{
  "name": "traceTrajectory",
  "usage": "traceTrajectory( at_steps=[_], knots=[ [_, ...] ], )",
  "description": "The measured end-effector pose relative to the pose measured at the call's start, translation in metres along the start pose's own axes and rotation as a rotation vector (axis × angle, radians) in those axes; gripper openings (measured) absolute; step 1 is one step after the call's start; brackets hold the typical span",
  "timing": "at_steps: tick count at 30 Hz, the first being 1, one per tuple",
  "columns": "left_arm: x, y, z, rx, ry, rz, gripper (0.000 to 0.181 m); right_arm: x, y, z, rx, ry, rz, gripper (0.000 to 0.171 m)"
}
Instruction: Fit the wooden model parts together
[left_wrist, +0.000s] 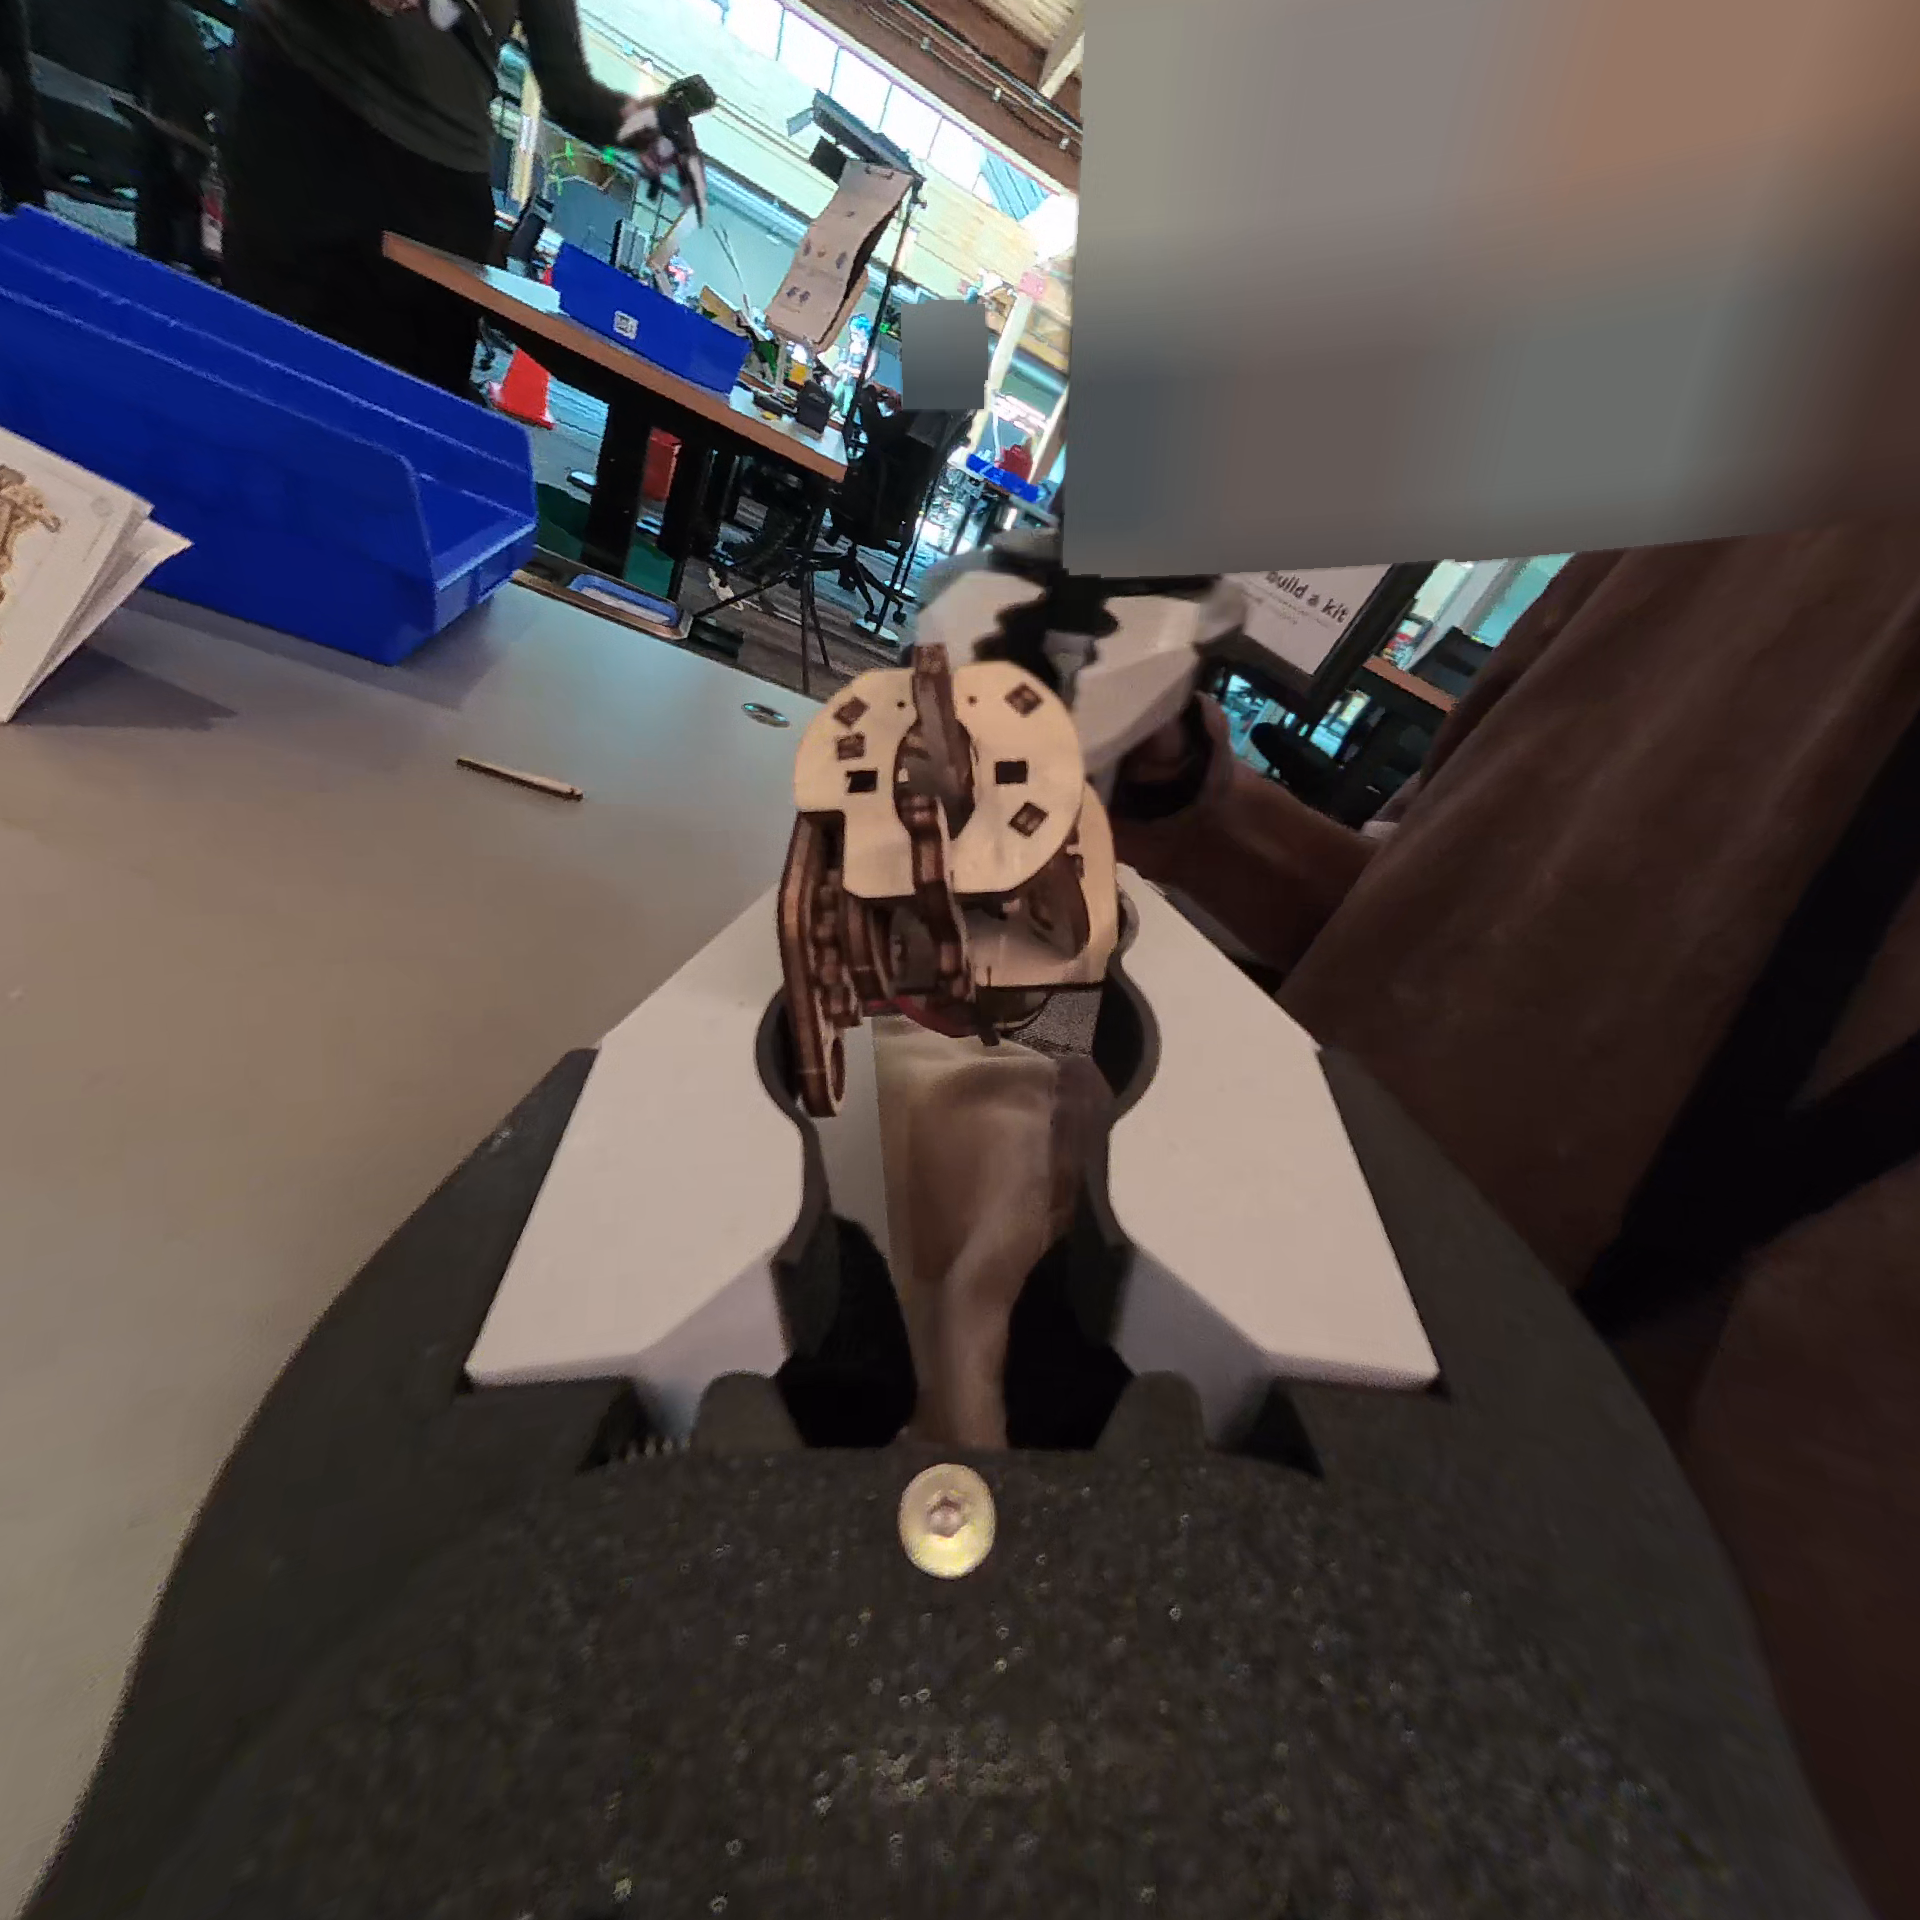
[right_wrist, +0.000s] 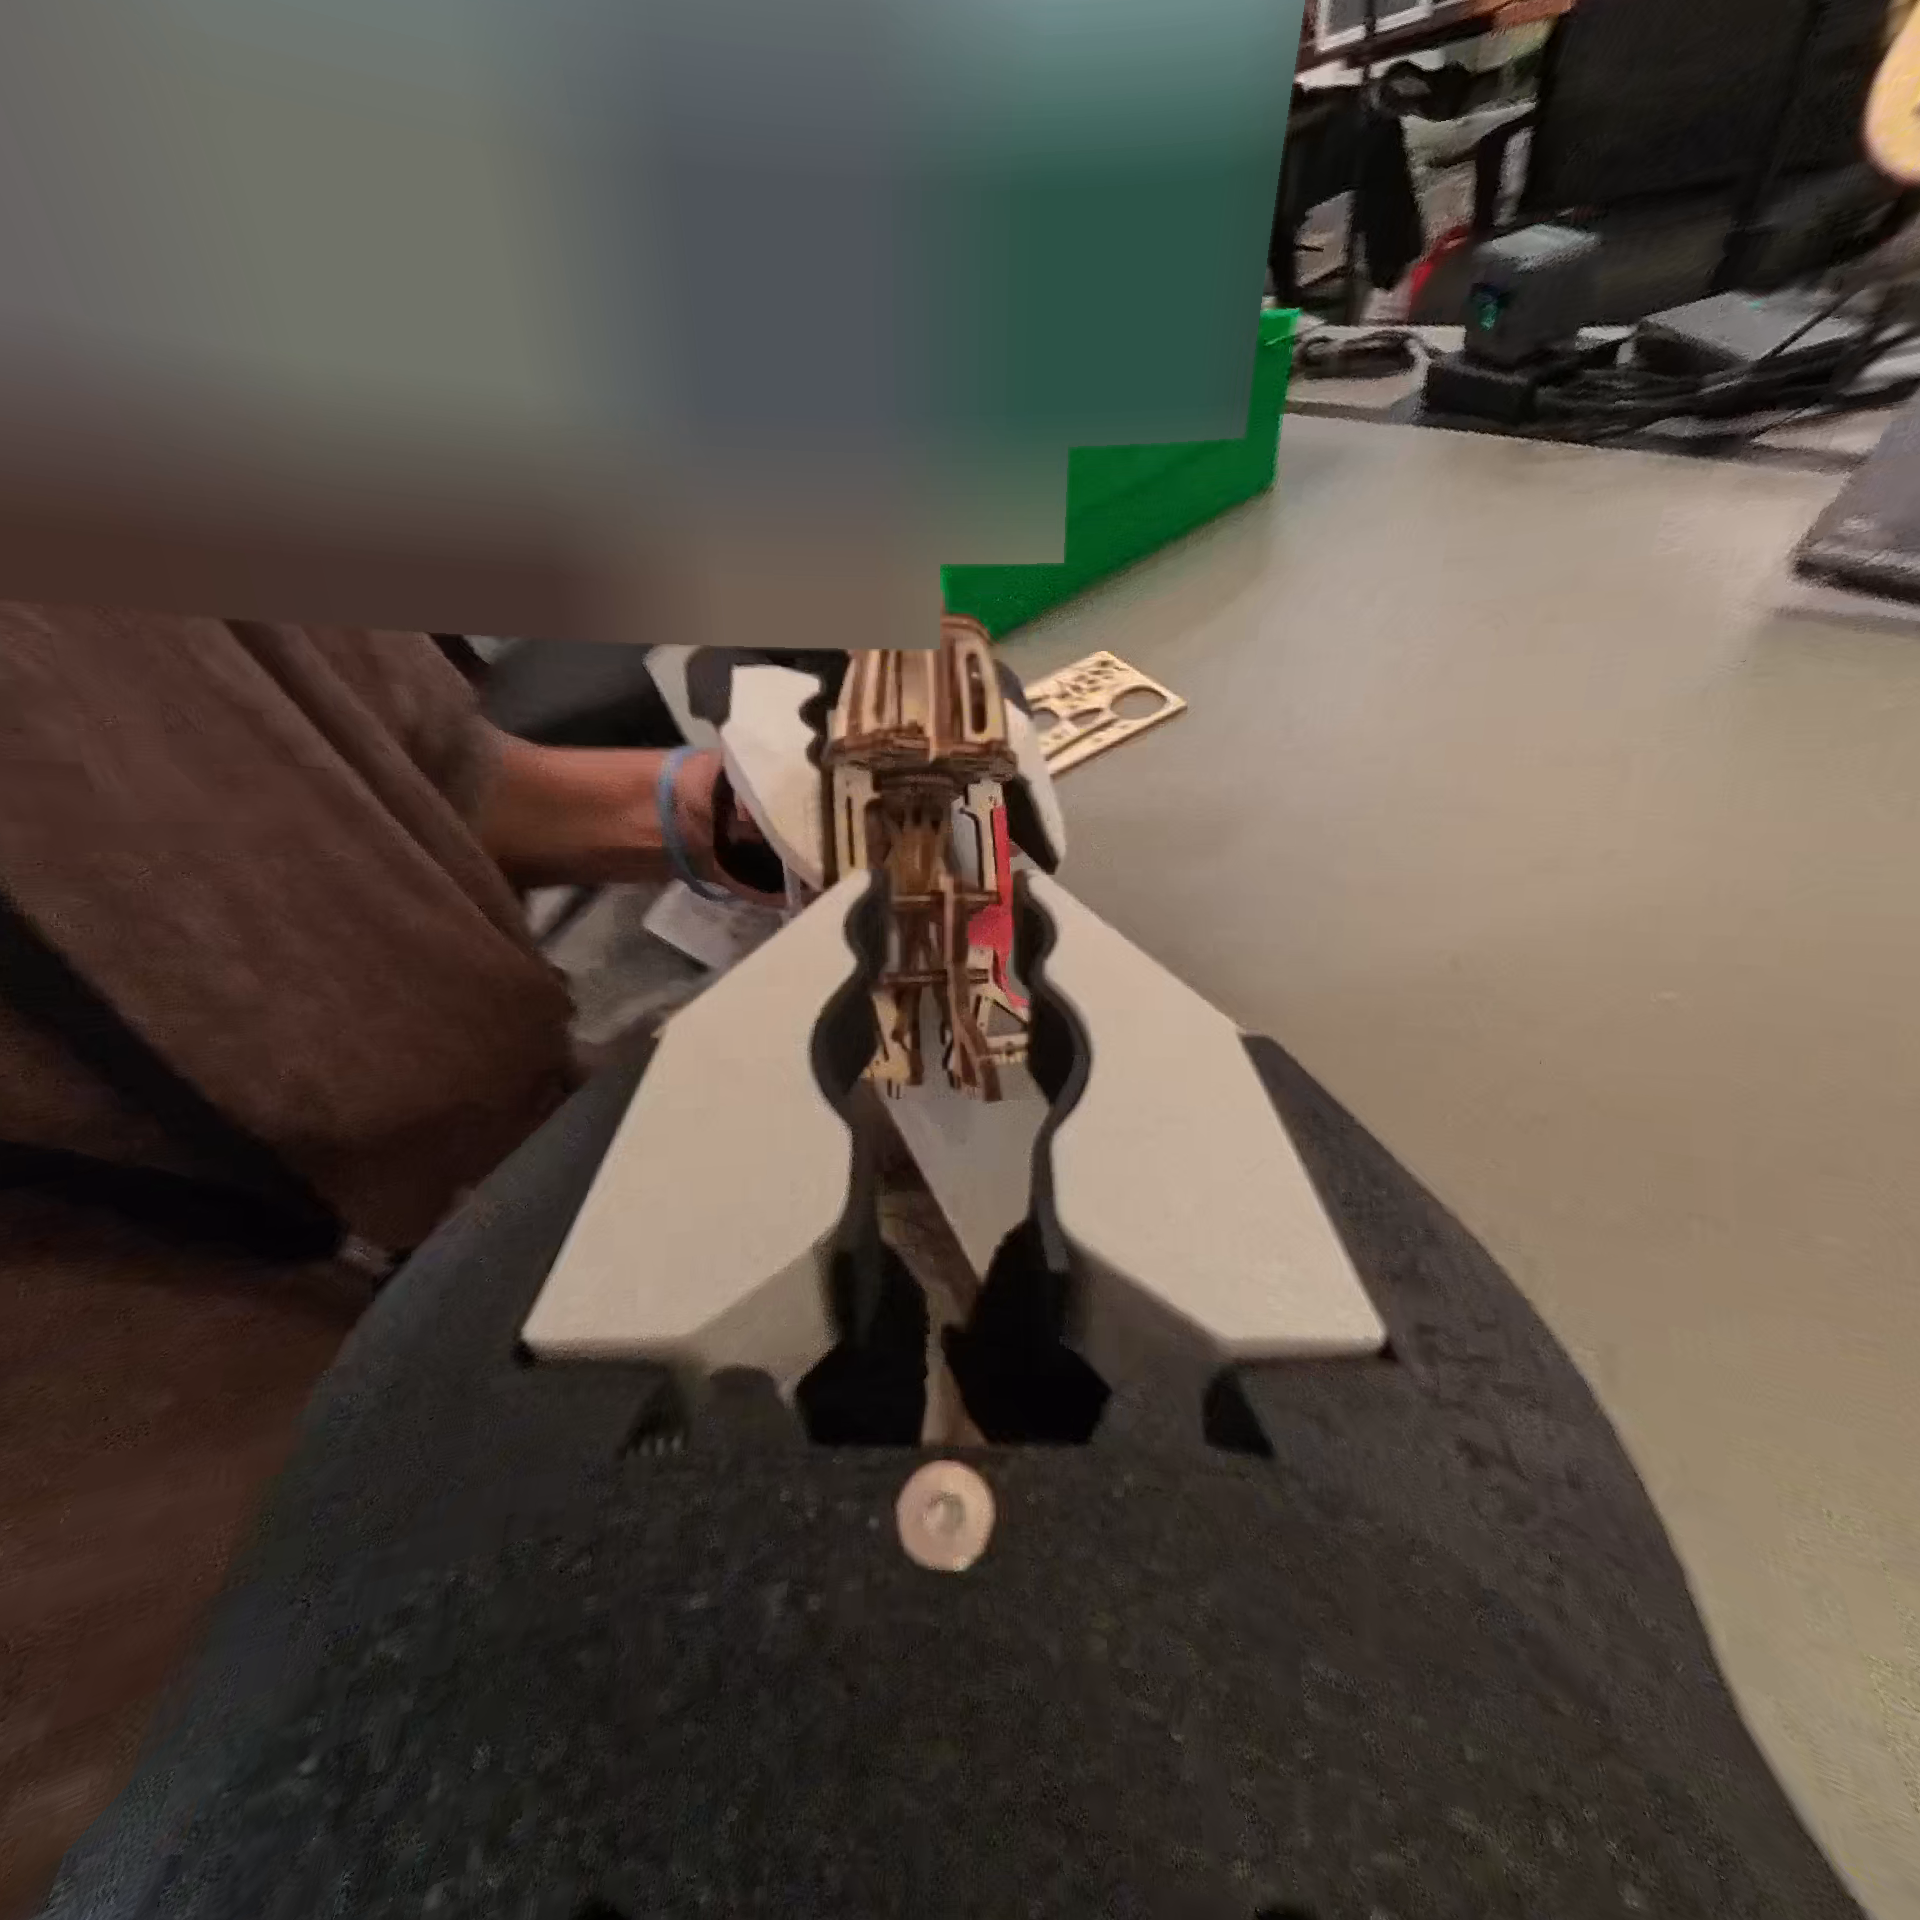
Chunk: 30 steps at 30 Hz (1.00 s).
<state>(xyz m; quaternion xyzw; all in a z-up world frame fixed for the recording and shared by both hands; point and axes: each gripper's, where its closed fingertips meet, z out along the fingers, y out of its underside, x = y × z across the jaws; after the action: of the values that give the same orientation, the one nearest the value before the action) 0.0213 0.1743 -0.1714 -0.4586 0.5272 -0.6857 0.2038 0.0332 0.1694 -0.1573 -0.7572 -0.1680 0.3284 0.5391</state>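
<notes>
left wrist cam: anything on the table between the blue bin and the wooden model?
Only a small wooden stick lies on the grey table between the blue bin and the wooden model held at the left claw; otherwise bare. Left wrist view.

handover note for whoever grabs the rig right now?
Left claw: shut on the brown-and-pale laser-cut wooden model assembly, held above the grey table.
Right claw: closed around the same assembly from the opposite side; the two claws face each other.
Loose bits: small thin wooden stick on the table near the blue plastic bin; flat pale wooden cut-out sheet beside the green box.
Done: model largely built.
Left: cannot tell which joint is being seated; stick not yet fitted.
</notes>
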Motion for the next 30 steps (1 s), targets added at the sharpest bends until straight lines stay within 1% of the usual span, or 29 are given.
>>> traceTrajectory(
  at_steps=[2, 7, 11, 15, 20, 26, 30],
  knots=[
    [0.005, -0.001, 0.001, -0.001, 0.015, 0.009, 0.049, -0.002, 0.003, 0.001, 0.001, -0.065, 0.06, 0.017],
    [0.013, 0.0, 0.004, -0.019, 0.041, 0.033, 0.049, -0.01, 0.009, 0.009, -0.011, -0.116, 0.06, 0.013],
    [0.016, 0.0, 0.005, -0.022, 0.047, 0.04, 0.049, -0.013, 0.014, 0.011, -0.025, -0.145, 0.067, 0.002],
    [0.017, 0.0, 0.006, -0.026, 0.048, 0.045, 0.049, -0.014, 0.015, 0.011, -0.014, -0.182, 0.118, 0.002],
    [0.018, 0.0, 0.005, -0.031, 0.052, 0.052, 0.049, -0.02, 0.014, 0.01, -0.012, -0.229, 0.132, 0.002],
    [0.016, 0.001, 0.005, -0.027, 0.046, 0.04, 0.049, -0.018, 0.016, 0.01, -0.026, -0.22, 0.124, 0.002],
    [0.013, -0.005, 0.006, 0.035, 0.056, -0.032, 0.049, -0.015, 0.008, 0.01, -0.002, -0.197, 0.125, 0.004]
  ],
)
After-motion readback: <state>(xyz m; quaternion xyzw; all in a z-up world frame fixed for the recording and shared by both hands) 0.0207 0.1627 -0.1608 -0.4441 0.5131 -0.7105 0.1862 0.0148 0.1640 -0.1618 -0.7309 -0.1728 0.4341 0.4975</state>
